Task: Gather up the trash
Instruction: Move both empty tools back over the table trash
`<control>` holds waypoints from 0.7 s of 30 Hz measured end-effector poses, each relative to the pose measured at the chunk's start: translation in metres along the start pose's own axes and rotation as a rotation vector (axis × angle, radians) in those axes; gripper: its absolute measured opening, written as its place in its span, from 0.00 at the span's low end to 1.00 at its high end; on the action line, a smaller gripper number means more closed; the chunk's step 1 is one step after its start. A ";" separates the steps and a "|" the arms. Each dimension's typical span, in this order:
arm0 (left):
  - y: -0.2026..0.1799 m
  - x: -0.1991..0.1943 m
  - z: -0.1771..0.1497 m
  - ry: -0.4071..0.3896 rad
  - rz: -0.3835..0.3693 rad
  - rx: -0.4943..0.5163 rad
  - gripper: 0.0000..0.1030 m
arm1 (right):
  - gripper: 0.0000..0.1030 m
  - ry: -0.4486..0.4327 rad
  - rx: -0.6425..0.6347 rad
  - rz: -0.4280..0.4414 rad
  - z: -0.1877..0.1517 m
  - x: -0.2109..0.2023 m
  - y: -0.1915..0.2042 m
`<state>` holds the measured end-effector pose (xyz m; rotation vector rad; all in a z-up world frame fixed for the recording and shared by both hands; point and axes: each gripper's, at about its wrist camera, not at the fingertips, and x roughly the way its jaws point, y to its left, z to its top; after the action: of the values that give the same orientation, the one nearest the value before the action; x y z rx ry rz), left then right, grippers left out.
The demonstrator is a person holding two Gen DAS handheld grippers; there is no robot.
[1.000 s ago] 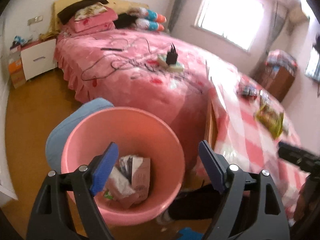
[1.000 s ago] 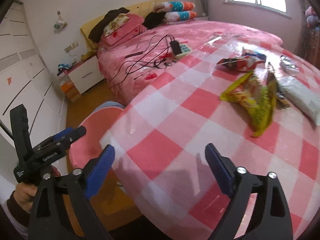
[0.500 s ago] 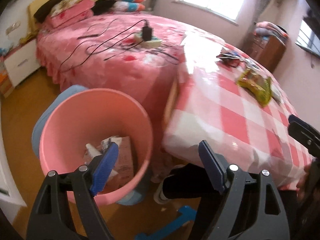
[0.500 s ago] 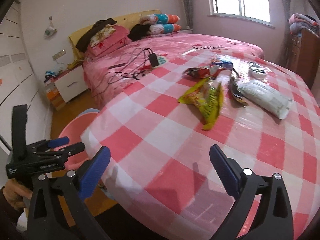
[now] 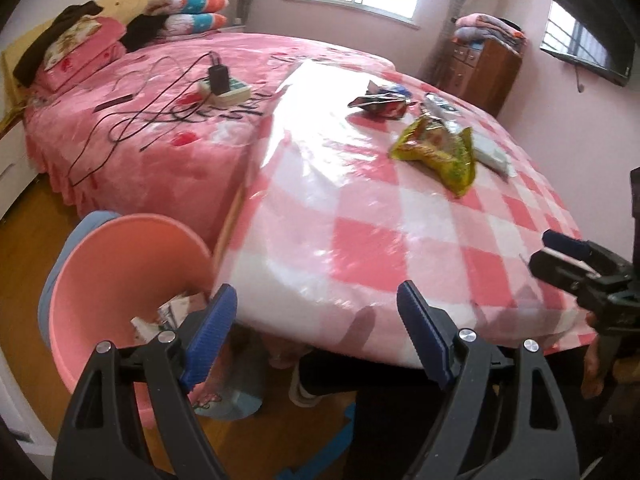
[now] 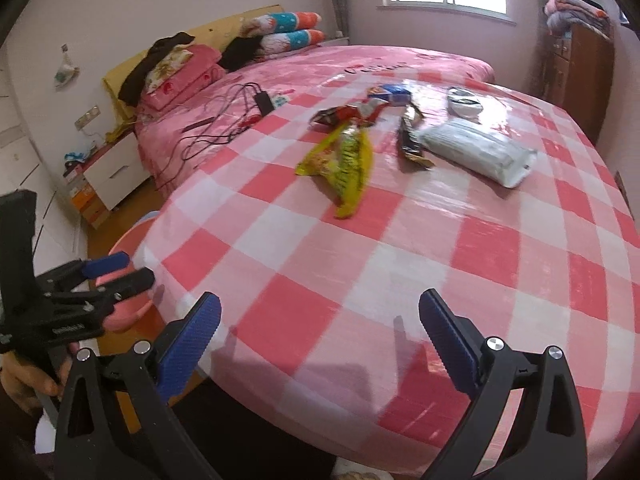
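On the checked table (image 6: 400,280) lie five wrappers, print unreadable: yellow-green wrapper (image 6: 344,160), red wrapper (image 6: 344,114), dark wrapper (image 6: 410,140), blue wrapper (image 6: 394,94), white pack (image 6: 476,150). Pink bin (image 5: 120,276), one, beside the table, holds scraps. Left gripper (image 5: 316,336) and right gripper (image 6: 320,336): jaws apart, empty.

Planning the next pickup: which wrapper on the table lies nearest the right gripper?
The yellow snack bag. It lies closest to the table's near edge, ahead of the open right gripper; the red wrapper and dark wrapper lie farther back.
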<state>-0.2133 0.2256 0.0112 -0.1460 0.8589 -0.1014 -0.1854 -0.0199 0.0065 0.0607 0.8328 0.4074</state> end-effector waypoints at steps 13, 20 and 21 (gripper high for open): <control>-0.047 0.016 0.087 0.026 -0.084 0.105 0.81 | 0.95 -0.013 0.139 -0.103 0.028 -0.006 -0.078; -0.081 0.074 0.167 0.100 -0.143 0.084 0.81 | 0.95 -0.061 0.209 -0.120 0.074 -0.004 -0.143; -0.086 0.085 0.178 0.107 -0.145 0.076 0.81 | 0.95 -0.065 0.214 -0.114 0.079 -0.003 -0.149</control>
<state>-0.0251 0.1441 0.0770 -0.1324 0.9498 -0.2791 -0.0805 -0.1498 0.0306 0.2222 0.8088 0.2067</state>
